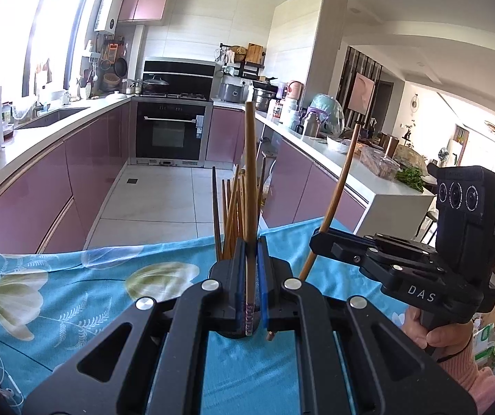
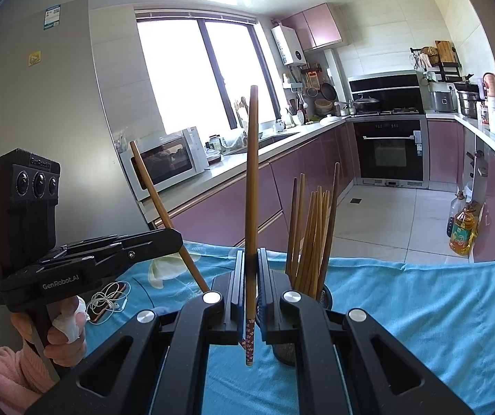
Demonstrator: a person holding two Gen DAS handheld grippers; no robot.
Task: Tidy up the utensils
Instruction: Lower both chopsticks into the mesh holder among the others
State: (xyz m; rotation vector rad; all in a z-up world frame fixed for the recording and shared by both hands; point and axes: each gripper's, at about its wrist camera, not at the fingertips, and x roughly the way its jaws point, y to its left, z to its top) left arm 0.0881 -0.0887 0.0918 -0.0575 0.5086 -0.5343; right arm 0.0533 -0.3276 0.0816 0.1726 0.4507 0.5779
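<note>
Each gripper is shut on one brown chopstick, held upright over the blue flowered cloth. In the left wrist view my left gripper (image 1: pixel 251 259) clamps a chopstick (image 1: pixel 251 173) right in front of a dark mesh holder (image 1: pixel 225 269) with several chopsticks (image 1: pixel 232 214). My right gripper (image 1: pixel 320 233) shows there to the right, holding a tilted chopstick (image 1: pixel 341 186). In the right wrist view my right gripper (image 2: pixel 251 269) clamps a chopstick (image 2: pixel 251 173); the holder (image 2: pixel 323 299) with its chopsticks (image 2: pixel 311 235) is just right of it. My left gripper (image 2: pixel 175 238) is at the left with its chopstick (image 2: pixel 164 214).
The cloth (image 2: pixel 420 311) covers the table (image 1: pixel 74 294). A phone with white earphones (image 2: pixel 107 302) lies at the cloth's left edge. Beyond are pink kitchen cabinets (image 1: pixel 57 180), an oven (image 1: pixel 169 133), a microwave (image 2: pixel 166 162), a fridge (image 2: pixel 50 103) and an oil bottle (image 2: pixel 463 230) on the floor.
</note>
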